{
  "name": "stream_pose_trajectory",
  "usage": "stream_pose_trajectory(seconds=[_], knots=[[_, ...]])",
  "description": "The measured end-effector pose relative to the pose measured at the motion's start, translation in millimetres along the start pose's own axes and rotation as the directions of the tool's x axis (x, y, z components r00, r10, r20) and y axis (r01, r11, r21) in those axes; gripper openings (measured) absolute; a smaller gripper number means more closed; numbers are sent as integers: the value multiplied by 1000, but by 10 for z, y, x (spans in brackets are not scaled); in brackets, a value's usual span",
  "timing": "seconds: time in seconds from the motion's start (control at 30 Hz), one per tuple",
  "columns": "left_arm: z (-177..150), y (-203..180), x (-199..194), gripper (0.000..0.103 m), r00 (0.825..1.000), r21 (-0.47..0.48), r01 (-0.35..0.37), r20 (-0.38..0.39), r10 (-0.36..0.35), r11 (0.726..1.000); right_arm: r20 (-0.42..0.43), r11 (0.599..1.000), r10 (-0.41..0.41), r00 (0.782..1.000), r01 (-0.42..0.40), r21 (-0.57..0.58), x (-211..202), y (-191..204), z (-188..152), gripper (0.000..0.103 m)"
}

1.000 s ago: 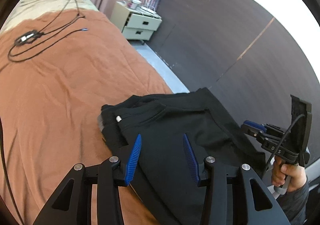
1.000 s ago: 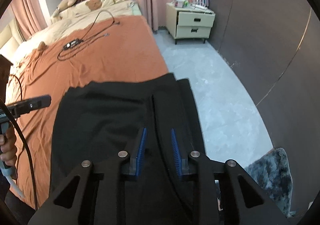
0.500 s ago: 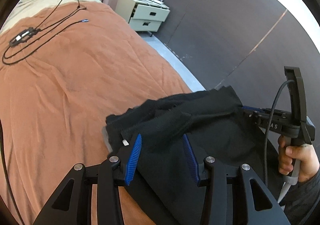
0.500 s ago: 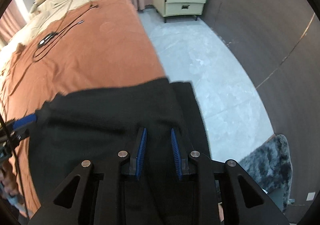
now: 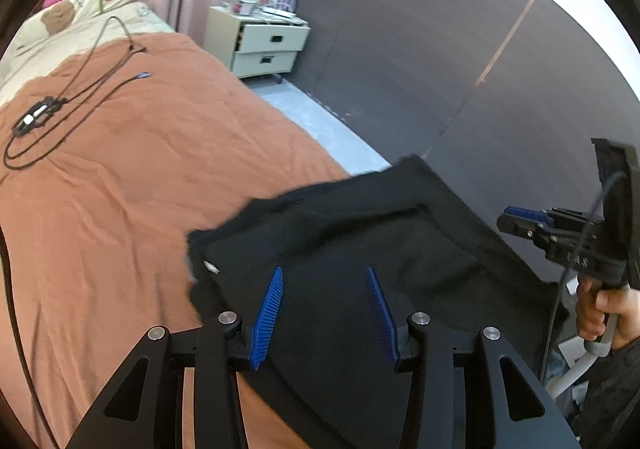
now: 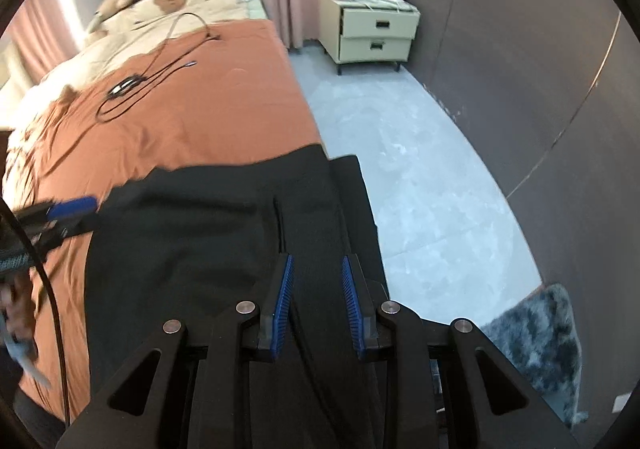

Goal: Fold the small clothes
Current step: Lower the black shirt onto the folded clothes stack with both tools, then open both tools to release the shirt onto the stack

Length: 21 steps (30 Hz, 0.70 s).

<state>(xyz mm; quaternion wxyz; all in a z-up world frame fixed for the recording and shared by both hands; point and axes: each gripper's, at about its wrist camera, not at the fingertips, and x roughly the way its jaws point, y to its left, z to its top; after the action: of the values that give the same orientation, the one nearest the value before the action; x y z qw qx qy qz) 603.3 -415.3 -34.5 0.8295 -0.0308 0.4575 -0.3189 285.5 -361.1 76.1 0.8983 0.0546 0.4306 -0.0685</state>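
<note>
Black fabric fills the lower half of both wrist views: a dark garment (image 5: 360,225) is spread on the rust-orange bed cover (image 5: 140,169), at the bed's near corner. Its far edge is laid roughly straight across the cover, and one side is draped over the bed edge toward the grey floor (image 6: 420,169).

The left gripper (image 5: 324,269) is pitched steeply down over the garment. Its blue pads are held well apart, flat cloth is seen in the gap, and no pinch is visible. The right gripper (image 6: 317,257) is tilted down likewise, above the side of the garment next to the floor. Only a narrow gap is left between its pads. A raised seam or fold line is seen running up the cloth from that gap; whether cloth is pinched there cannot be told.

In the left view the right hand (image 5: 600,309) is seen wrapped around the pistol handle of its tool, at the garment's right edge. In the right view the hand holding the other tool is blurred.

The garment is plain, matte and somewhat rumpled at its near left corner, where a small white tag (image 5: 211,268) is exposed. Black cables (image 5: 60,105) are left farther up the cover, well apart from the cloth. A cream nightstand (image 6: 376,33) is seen by the dark wall.
</note>
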Motion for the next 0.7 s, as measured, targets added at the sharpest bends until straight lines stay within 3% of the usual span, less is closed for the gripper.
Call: stream_pose_trajectory(seconds=[0.23,0.47,0.7], knots=[[-233,-249,20,45,998,-5,37,-43,-37,999,64,998,60,996,-60,-5,-444,-170,-714,23],[-498,-389,-55,45,996,-25,57,-65,-59,998,78,997,43,996,-47,53,-591,-334,-1240,23],[-720,-595,-65,45,989,-67,111,-87,-116,992,38,994,6,999,-10,106,-516,-332,-1243,20]])
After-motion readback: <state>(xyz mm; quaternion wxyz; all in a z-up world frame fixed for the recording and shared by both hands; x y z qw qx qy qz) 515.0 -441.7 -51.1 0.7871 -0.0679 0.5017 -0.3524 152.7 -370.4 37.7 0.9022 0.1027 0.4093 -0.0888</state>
